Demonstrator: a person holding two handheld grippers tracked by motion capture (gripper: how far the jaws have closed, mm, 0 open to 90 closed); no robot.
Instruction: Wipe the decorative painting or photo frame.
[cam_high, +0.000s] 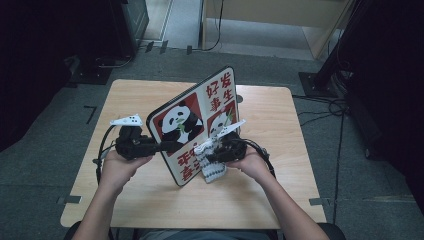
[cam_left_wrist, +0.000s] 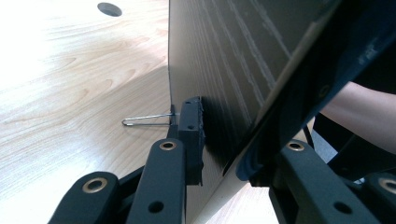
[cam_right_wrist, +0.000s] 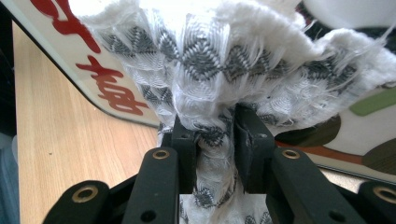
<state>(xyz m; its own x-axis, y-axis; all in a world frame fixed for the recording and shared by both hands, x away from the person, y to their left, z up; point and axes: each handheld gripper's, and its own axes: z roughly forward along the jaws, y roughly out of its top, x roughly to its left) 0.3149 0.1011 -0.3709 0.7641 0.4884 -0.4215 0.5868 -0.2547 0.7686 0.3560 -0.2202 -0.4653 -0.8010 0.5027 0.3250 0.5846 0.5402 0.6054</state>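
A board (cam_high: 187, 125) printed with pandas and red characters stands tilted on edge over the wooden table (cam_high: 280, 150). My left gripper (cam_high: 167, 146) is shut on its left edge. In the left gripper view the jaws of my left gripper (cam_left_wrist: 233, 140) clamp the board (cam_left_wrist: 233, 70), whose back is dark wood grain. My right gripper (cam_high: 212, 155) is shut on a white cloth (cam_high: 214, 172) with grey zigzag bands, held against the board's lower front. In the right gripper view the cloth (cam_right_wrist: 210, 56) bunches between the jaws of my right gripper (cam_right_wrist: 215, 135) and covers part of the board (cam_right_wrist: 60, 46).
A thin wire loop (cam_left_wrist: 144, 120) sticks out from the board's back, low over the table. A round hole (cam_high: 239, 98) sits in the tabletop behind the board. Cables (cam_high: 320, 107) lie on the floor to the right, and dark equipment stands on both sides.
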